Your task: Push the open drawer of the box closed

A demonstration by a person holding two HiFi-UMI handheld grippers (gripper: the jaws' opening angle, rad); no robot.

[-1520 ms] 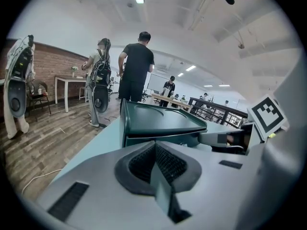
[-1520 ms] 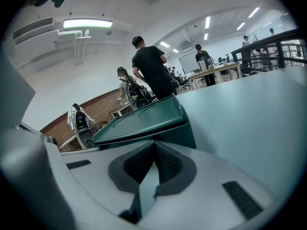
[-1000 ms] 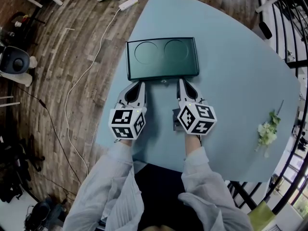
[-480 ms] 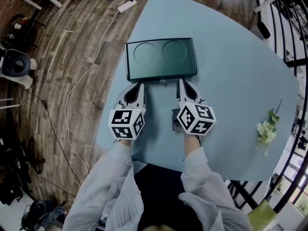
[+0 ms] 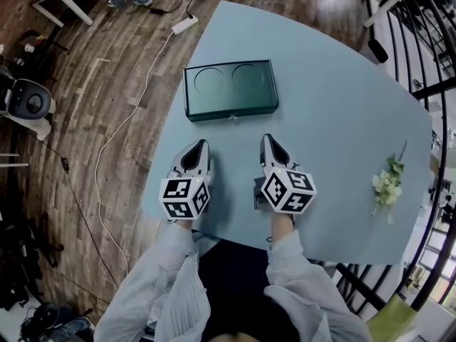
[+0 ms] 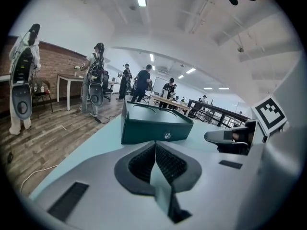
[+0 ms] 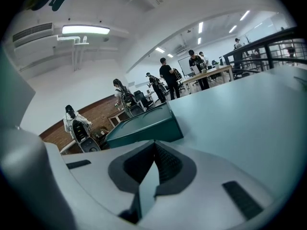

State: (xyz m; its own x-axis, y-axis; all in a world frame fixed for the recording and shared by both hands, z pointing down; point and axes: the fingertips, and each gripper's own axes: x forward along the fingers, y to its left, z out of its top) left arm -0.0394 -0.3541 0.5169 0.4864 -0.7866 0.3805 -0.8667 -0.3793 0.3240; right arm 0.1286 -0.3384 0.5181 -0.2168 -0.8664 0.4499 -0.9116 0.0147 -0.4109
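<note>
The drawer (image 5: 231, 112) looks flush in the box (image 5: 230, 90), so I hold my clenched, empty left tongs (image 5: 202, 144) and right tongs (image 5: 266, 140) level, short of it.

One dark green box (image 5: 230, 90) stands on the one pale blue surface (image 5: 335, 105). Its lid has two round recesses (image 5: 211, 82) and its front one small knob (image 5: 232, 117). There are two tools near the box's front, one left tool (image 5: 202, 143) and one right tool (image 5: 266, 139). One flower sprig (image 5: 385, 184) lies well to the box's right. One white power strip (image 5: 184, 24) lies on the floor (image 5: 85, 120) beyond the box.
</note>
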